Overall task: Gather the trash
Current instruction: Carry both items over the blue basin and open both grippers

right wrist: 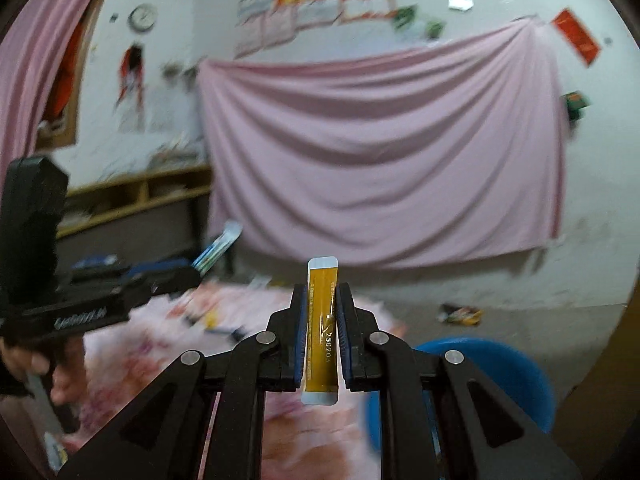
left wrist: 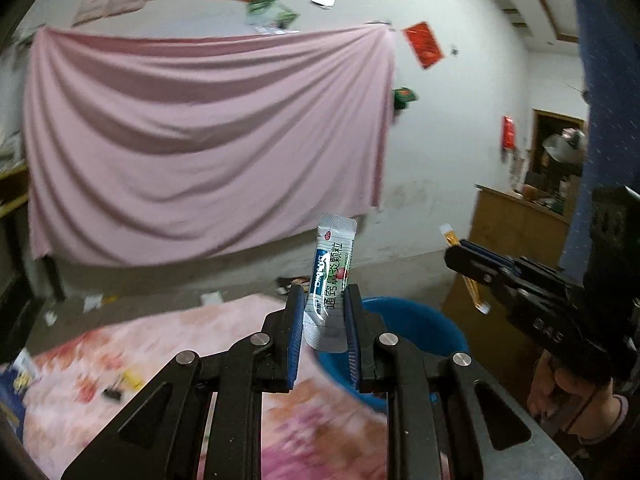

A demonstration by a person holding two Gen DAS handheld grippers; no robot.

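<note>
Two grippers are holding trash in the air at once: the left gripper (left wrist: pixel 324 312) is clamping a white-and-green medicine sachet (left wrist: pixel 330 280) upright between its blue pads, with the blue bin (left wrist: pixel 420 328) sitting just beyond and below its fingertips. Over on the right, the right gripper (right wrist: pixel 322 336) is pinching a slim amber stick packet (right wrist: pixel 321 328) that is standing upright in its grip, white ends poking out above and below. Both are hovering above the pink floral tablecloth (left wrist: pixel 160 352), with a pink sheet (left wrist: pixel 200 140) hanging on the wall behind.
</note>
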